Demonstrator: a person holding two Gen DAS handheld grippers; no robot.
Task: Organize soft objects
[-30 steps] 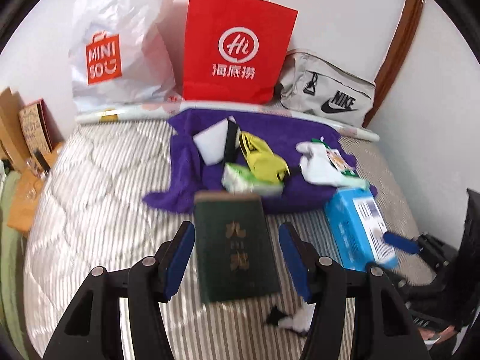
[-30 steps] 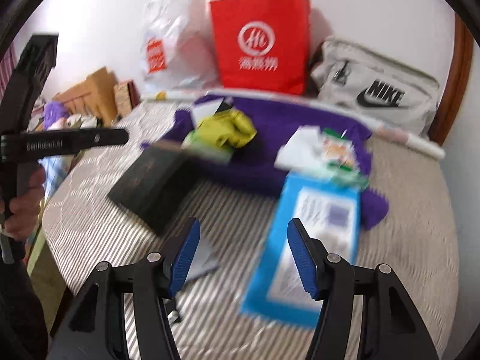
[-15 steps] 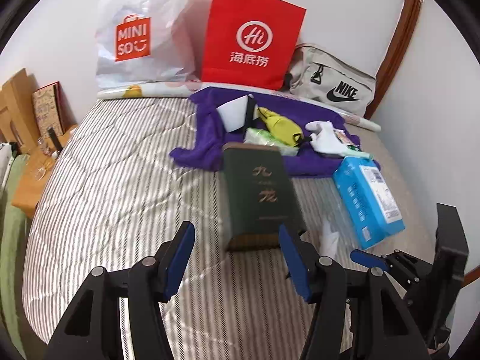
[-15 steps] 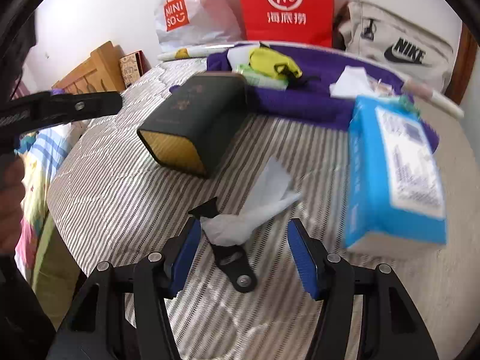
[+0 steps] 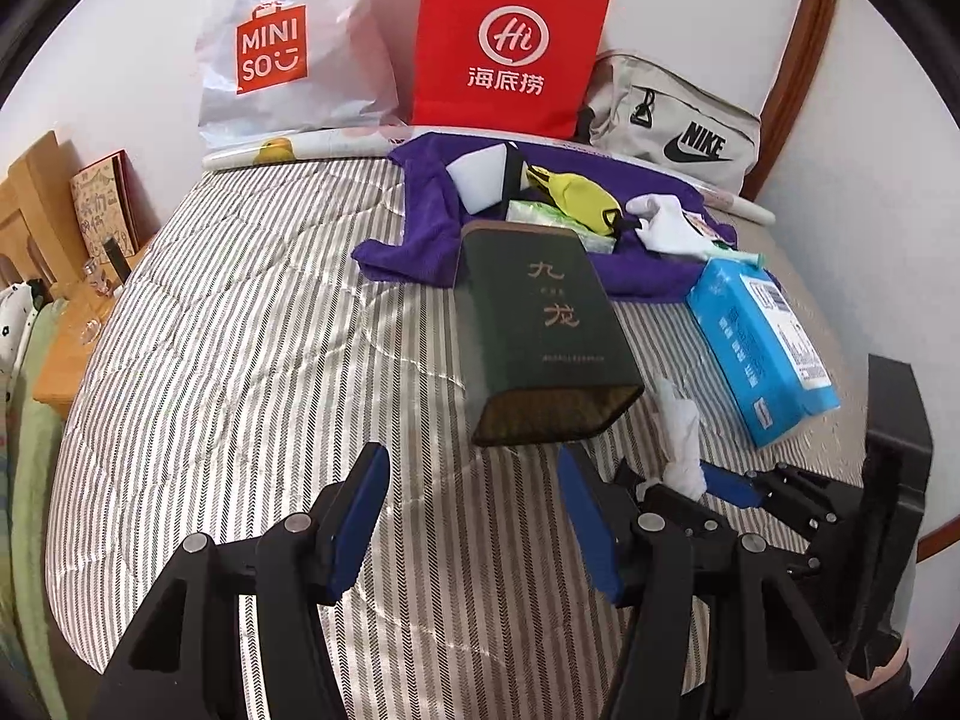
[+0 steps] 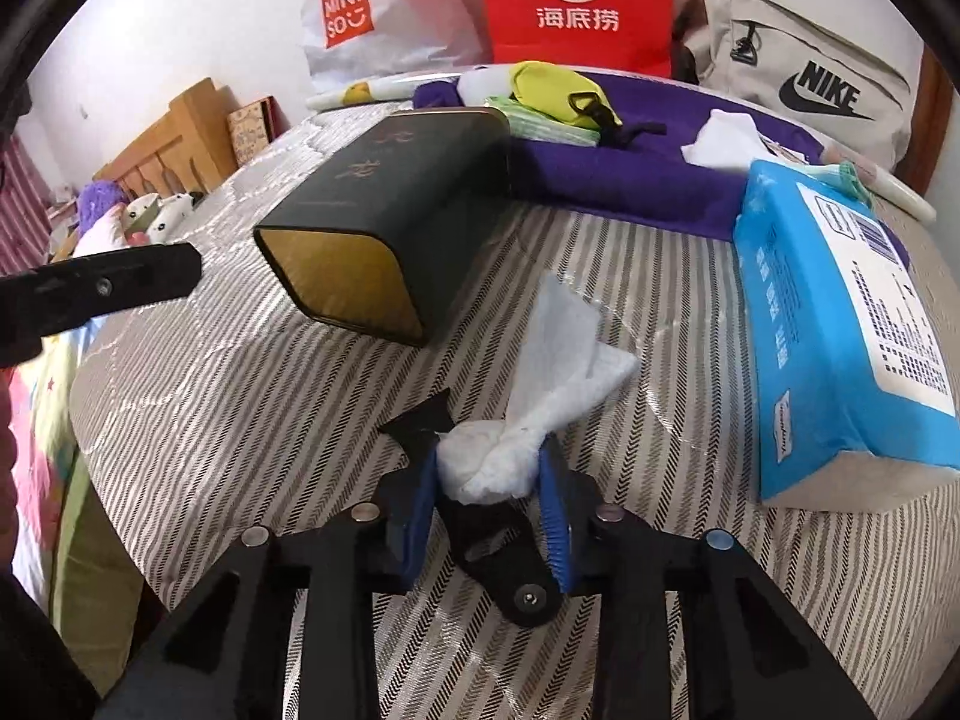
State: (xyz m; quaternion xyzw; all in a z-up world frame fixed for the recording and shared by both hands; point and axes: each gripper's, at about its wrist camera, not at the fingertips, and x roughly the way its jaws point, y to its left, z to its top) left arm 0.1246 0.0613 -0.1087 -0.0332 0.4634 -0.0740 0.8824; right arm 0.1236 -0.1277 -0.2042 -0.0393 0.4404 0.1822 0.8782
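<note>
A crumpled white tissue (image 6: pixel 510 450) sat at lower centre of the right wrist view, pinched between the blue pads of the right gripper (image 6: pixel 489 480) above the striped mattress (image 6: pixel 240 408). Just above it lay a dark green tin (image 6: pixel 390 210) on its side; a blue tissue pack (image 6: pixel 840 330) lay at right. The left gripper (image 5: pixel 474 516) stood wide, holding nothing, below the tin.

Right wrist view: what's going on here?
A person is tidying soft items on a striped quilted bed. The right gripper is shut on a crumpled white tissue, low over the quilt. The left gripper is open and holds nothing, pointed at the open end of a dark green rectangular tin lying on its side. A blue tissue pack lies beside the tissue.
</note>
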